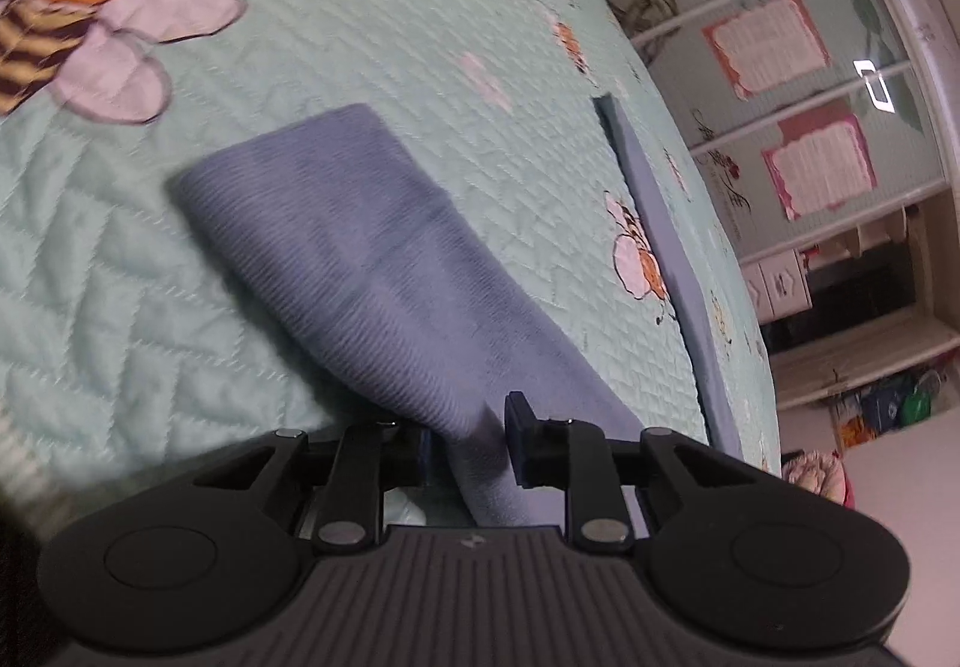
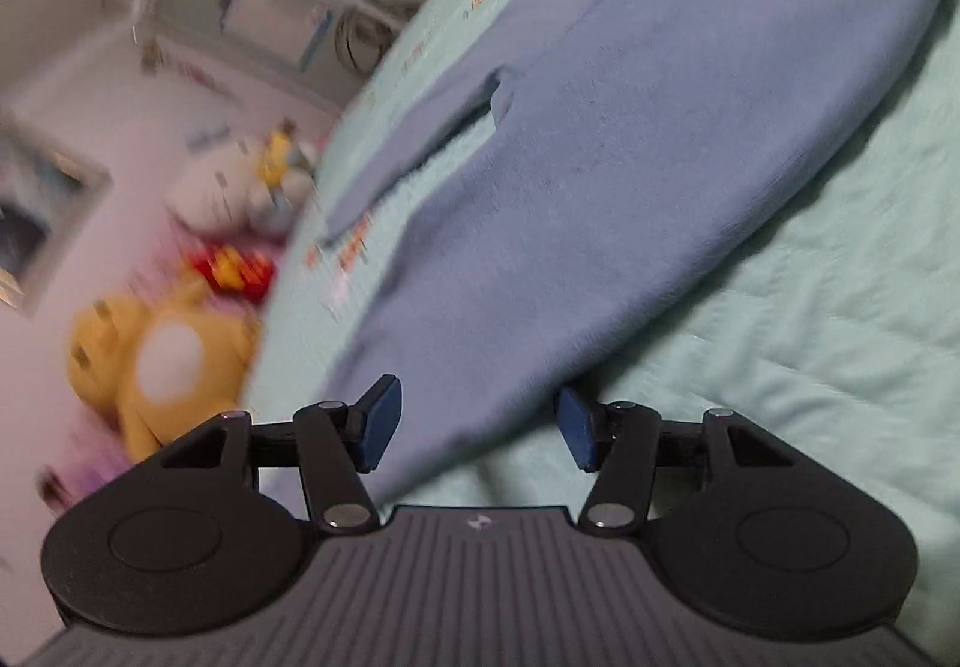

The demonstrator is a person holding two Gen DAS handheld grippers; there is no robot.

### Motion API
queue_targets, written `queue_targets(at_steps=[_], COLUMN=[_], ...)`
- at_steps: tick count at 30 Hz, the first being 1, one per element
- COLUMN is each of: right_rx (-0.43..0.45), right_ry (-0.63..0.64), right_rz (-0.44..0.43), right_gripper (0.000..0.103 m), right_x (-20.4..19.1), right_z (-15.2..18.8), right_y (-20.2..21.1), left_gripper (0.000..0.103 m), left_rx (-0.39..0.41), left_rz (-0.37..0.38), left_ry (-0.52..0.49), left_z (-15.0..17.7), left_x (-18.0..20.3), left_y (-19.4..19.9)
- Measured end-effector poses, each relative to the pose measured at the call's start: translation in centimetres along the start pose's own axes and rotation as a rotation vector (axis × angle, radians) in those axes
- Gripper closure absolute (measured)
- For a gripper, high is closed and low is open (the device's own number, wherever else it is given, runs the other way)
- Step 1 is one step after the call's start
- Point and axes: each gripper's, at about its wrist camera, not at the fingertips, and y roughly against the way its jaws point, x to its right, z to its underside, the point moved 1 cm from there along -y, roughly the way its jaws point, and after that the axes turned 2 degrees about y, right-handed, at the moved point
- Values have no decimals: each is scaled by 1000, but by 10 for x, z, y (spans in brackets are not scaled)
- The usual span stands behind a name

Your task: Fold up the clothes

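On the mint quilted bedspread (image 1: 336, 7), your left gripper (image 1: 468, 442) pinches the blue garment (image 1: 360, 247) while your right gripper (image 2: 477, 427), rolled sideways, stands wide over its edge.

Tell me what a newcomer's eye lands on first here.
A blue garment sprawls across the mint quilt, one ribbed end running between the left gripper's fingers. A big cartoon bee is printed on the quilt, top left in the left view. Beside the bed, a yellow plush toy sits blurred in the right view.
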Motion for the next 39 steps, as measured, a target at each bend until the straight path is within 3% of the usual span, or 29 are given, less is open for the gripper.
queue_targets(at_steps=[3,4,5,6,9,13,15,19,23,27,29,30,32,35,36,38,39], right_rx=[12,3,-10,-25,-36,-73,-108,-143,-211,-331,-358,-361,-377,-429,-452,-510,-520], right_ry=[17,31,41,35,3,-15,11,82,203,323,340,337,332,343,332,287,251], right_rz=[-13,-15,-17,-2,73,65,85,133,140,48,-63,-110,-164,-172,-167,-171,-188], right_gripper=[47,52,65,101,101,101,101,101,89,87,86,82,77,77,77,78,80], right_x=[-9,-14,-18,-20,-23,-42,-47,-43,-56,-79,-93,-98,-103,-99,-95,-84,-79], right_z=[0,-1,-1,-1,1,3,6,12,11,22,26,27,26,17,12,1,-7], right_y=[-19,-26,-33,-40,-41,-29,-34,-44,-29,-18,-22,-29,-52,-101,-117,-147,-160], left_gripper=[91,93,95,95,95,94,93,89,82,82,81,76,66,66,70,89,90], left_rx=[-4,-5,-8,-12,-23,-18,-51,-31,-21,70,119,118,27,-108,-134,-138,-136], left_rz=[2,-6,-21,-37,-65,-112,-154,-131,-143,-238,-220,-183,-93,-77,-80,-77,-77], left_ry=[-17,-43,-72,-100,-172,-295,-328,-284,-226,-246,-316,-355,-447,-475,-431,-344,-319], left_z=[-5,-7,-8,-10,-21,-36,-35,-28,-24,-9,1,6,10,2,-9,-35,-49], left_x=[1,5,8,13,27,38,32,14,7,15,27,34,48,51,43,29,25], left_y=[-9,-10,-11,-11,-5,-2,-14,-11,8,45,59,61,46,2,-14,-33,-39])
